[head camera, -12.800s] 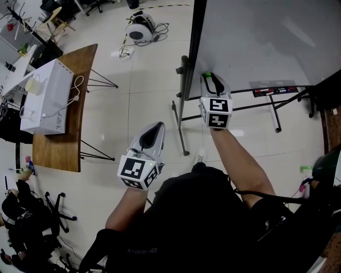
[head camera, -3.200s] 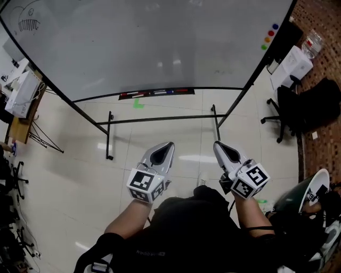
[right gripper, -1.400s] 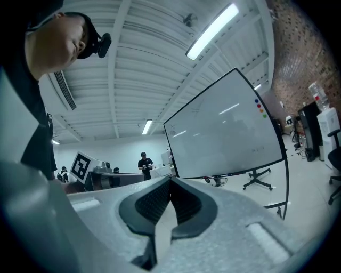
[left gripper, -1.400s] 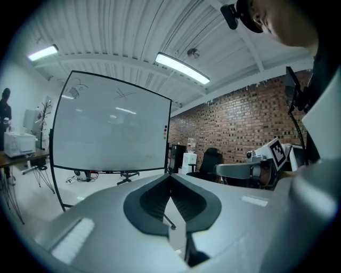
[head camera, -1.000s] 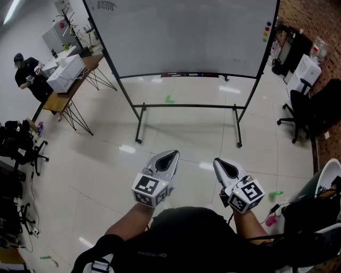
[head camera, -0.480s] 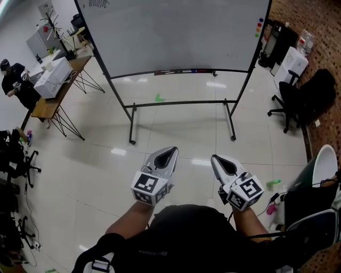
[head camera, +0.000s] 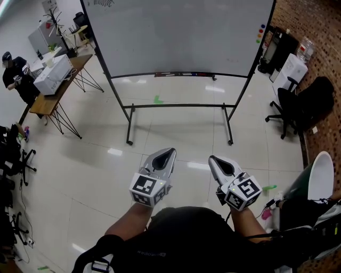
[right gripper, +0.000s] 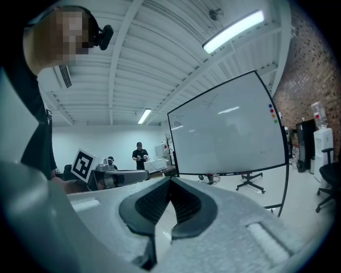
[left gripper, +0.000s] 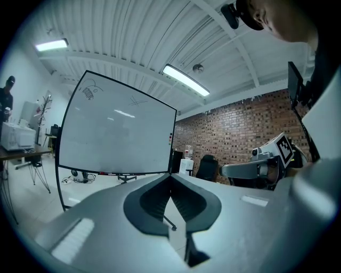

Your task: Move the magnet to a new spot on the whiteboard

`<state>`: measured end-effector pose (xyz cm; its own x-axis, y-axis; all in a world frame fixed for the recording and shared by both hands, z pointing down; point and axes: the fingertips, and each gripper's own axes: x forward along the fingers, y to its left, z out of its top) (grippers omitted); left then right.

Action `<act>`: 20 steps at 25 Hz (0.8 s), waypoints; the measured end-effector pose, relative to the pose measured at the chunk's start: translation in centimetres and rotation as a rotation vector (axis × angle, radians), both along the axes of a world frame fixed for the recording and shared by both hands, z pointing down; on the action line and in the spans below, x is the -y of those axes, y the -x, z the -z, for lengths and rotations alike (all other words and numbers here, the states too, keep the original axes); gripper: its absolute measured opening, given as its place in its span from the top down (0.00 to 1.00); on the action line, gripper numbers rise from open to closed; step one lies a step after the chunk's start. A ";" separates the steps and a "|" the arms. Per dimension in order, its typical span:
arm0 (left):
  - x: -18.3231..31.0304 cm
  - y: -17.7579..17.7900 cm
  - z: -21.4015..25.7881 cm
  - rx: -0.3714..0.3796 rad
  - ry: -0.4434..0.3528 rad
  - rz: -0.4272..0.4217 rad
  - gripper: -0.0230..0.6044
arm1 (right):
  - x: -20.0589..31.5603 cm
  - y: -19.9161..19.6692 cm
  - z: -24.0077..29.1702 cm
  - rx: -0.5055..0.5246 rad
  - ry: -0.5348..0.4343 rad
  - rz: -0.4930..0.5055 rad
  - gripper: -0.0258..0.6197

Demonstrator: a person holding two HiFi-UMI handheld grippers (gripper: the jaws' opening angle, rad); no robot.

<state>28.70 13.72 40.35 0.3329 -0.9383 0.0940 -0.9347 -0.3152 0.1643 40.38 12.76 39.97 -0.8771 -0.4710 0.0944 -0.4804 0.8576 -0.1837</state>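
With the left tool (head camera: 166, 155) and the right tool (head camera: 217, 160) both held closed and empty, and the magnets (head camera: 260, 33) seen far ahead, up to their right on the whiteboard (head camera: 181, 37), no grasp is judged under way; an approach is called for next.

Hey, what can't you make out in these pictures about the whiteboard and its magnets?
Magnets: head view, too small to tell their shapes apart.
Whiteboard top and part of its sketch: head view, cut off by the picture's upper edge.
Items on the tray: head view, too small to identify.
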 end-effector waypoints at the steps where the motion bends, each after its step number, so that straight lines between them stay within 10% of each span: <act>1: 0.0 0.0 0.1 0.002 0.000 0.003 0.94 | 0.0 0.0 0.0 0.000 0.000 0.002 0.96; 20: -0.4 -0.7 -0.9 0.032 0.008 -0.006 0.94 | -0.1 -0.5 0.1 -0.010 -0.026 0.019 0.96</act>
